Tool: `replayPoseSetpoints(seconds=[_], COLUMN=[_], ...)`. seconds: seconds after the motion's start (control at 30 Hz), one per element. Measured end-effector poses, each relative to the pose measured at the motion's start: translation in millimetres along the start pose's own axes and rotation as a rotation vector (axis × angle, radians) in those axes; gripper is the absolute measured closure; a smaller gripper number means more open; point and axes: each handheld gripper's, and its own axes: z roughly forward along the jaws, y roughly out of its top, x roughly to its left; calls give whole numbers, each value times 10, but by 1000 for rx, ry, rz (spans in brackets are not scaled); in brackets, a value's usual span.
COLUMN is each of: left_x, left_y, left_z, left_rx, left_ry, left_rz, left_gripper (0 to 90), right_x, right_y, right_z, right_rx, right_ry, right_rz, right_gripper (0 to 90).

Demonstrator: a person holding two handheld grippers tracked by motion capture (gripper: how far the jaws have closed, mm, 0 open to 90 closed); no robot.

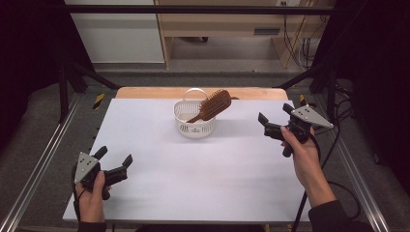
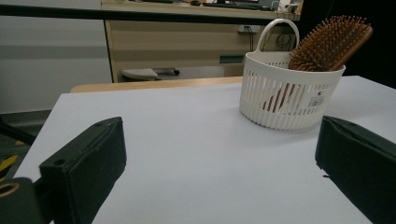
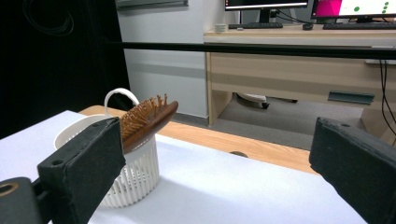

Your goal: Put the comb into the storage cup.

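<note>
While my left claw (image 1: 114,163) waits spread and empty near the table's (image 1: 159,159) front left corner, my right claw (image 1: 276,118) hangs spread and empty off to the right of the white basket (image 1: 194,123), where the wooden hairbrush (image 1: 212,105) leans, bristle head above the rim.

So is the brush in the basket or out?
In. The brush stands handle-down in the basket, its bristled head leaning out over the rim.
</note>
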Motion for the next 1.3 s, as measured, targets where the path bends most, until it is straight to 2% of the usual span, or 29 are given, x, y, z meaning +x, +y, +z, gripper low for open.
replayPoseSetpoints(seconds=[0.13,0.43,0.63,0.87,1.3], left_x=[-13,-23,-48,-35,-19], left_y=[6,9,4,-11,-21], left_z=[2,-12,-64,-161,-162], left_rx=[0,2,5,4,3], left_ry=[-21,-11,-23,-24,-22], left_rz=[8,32,39,41,33], left_gripper=[20,20,21,21,22], right_x=[-18,-90,-167,-255,-313], right_y=[-30,-122,-215,-288,-543], right_z=[-53,-198,-302,-425,-609], right_rx=[0,-22,-28,-36,-15], right_ry=[-1,-12,-35,-58,-65], right_rz=[-3,14,22,38,46], right_gripper=[33,31,31,31,31])
